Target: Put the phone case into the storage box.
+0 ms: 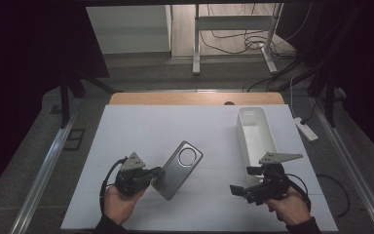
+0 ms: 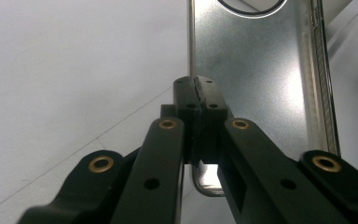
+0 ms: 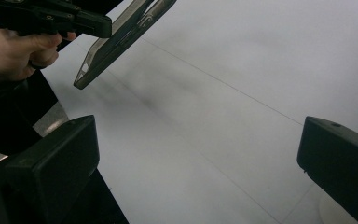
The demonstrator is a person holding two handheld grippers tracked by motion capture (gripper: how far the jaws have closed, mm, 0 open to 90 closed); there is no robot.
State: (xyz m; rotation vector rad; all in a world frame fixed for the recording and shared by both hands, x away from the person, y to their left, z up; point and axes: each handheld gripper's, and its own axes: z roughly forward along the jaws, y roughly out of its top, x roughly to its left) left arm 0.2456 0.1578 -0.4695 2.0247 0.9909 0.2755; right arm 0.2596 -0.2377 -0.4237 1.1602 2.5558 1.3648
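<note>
the phone case [image 1: 177, 169] is a clear, greyish shell with a round camera cutout near its far end. it is held up off the white tabletop [image 1: 195, 131], tilted, its cutout end pointing away and to the right. no brand, label or writing can be read on it; the surface looks plain and glossy.

the left tool [image 1: 152, 174] has its jaws pressed together on the near left edge of the case, pinching the thin rim. in the left gripper view the two black pads meet on that edge, the case [image 2: 256, 74] running up and away from them, with the ring of the cutout at the top. the left hand [image 1: 119, 202] grips the tool body from below, a cable looping off to its left.

the right tool [image 1: 237, 190] sits well apart from the case, near the front right of the tabletop, pointing left toward it. its jaws are spread wide with nothing between them; in the right gripper view they stand far apart over bare white surface, and the case [image 3: 121, 37] hangs at upper left in the other tool. the right hand [image 1: 287, 207] holds it low.

just behind the right tool a long white tray [image 1: 258, 139] lies on the tabletop, running away from the person. beyond the tabletop's far wooden edge are table legs and cables on the floor.
</note>
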